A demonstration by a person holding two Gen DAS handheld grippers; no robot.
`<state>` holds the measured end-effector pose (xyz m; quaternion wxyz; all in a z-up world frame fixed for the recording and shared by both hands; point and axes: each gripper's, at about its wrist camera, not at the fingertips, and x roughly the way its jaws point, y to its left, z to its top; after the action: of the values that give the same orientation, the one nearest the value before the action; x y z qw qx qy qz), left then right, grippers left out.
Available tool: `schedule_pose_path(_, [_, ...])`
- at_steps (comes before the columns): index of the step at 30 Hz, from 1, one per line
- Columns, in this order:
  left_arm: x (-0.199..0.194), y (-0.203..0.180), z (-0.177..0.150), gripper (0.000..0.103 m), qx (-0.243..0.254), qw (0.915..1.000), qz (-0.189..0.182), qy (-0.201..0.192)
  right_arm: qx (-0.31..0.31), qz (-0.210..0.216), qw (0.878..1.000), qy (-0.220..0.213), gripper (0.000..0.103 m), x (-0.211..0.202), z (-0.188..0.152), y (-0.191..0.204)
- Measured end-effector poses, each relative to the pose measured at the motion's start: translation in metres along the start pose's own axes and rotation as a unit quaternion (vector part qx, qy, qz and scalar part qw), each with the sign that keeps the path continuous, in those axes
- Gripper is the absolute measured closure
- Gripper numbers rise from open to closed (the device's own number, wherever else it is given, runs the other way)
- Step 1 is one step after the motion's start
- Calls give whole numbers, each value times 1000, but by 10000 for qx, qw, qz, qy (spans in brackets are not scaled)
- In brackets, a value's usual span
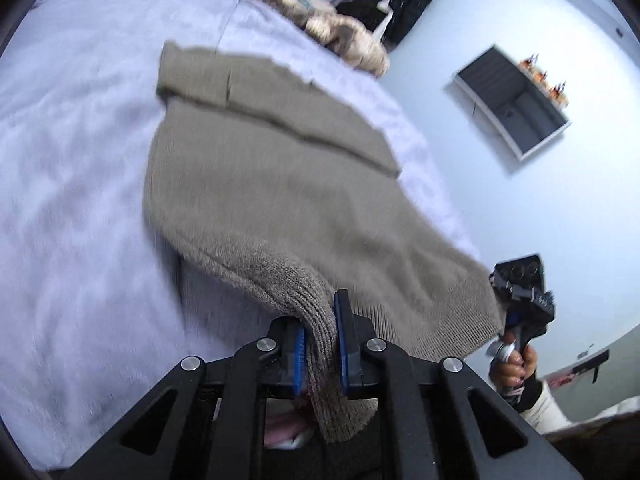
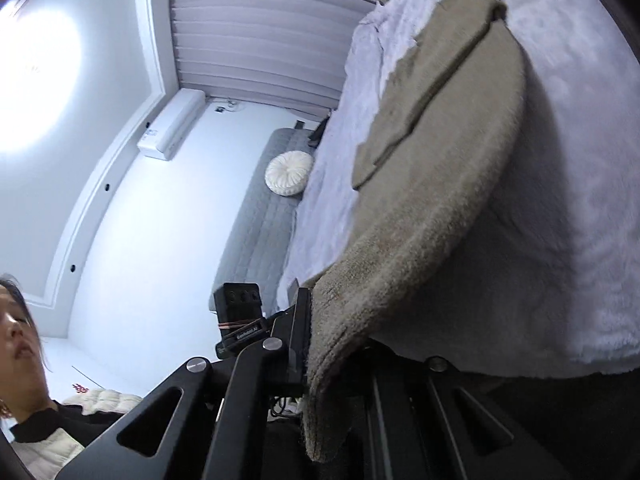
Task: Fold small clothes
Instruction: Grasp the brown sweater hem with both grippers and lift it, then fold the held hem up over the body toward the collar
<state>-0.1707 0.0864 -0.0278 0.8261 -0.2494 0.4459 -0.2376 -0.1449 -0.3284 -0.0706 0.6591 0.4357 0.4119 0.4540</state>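
Note:
A taupe knitted sweater (image 1: 272, 184) lies on a fluffy white blanket (image 1: 72, 184), its sleeves folded across the body at the far end. My left gripper (image 1: 320, 340) is shut on the sweater's ribbed hem, which bunches between the blue pads (image 1: 345, 340) and hangs down behind them. At the right of the left wrist view the right gripper (image 1: 516, 292) holds the hem's other corner, with a person's hand on its handle. In the right wrist view my right gripper (image 2: 316, 344) is shut on the sweater (image 2: 432, 184) hem; the cloth drapes over and hides the right finger.
A plush toy (image 1: 344, 36) and a dark bag (image 1: 396, 4) lie past the bed's far end. A grey bench with a round white cushion (image 2: 289, 173) stands beside the bed. The person (image 2: 24, 344) is at the lower left in the right wrist view.

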Motion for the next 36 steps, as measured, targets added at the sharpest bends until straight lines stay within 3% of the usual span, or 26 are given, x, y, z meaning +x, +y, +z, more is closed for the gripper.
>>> schedule_pose_path(7, [-11,-1,78,89,-23,9968,-21,-804,-215,318,9987,-337,97,21,64,29])
schedule_pose_path(10, [-7,-7,109,89,114,9951,17,-980,-281,426,9977,-455,97,33,97,39])
schedule_pose_path(17, [28,1,201,89,139,9938,153,-1094,-259,240,9973,-638,97,53,184,37])
schedule_pose_path(24, [105,44,273,89,-70,9937,696,-881,427,-507,9943,-834,97,87,279,-35])
schedule_pose_path(29, [162,91,290,89,-317,9895,1350,-417,867,-1222,9864,-679,95,115,311,-104])
schedule_pose_path(36, [178,106,289,88,-258,9851,1667,-338,1427,-1240,9797,-673,90,117,325,-152])
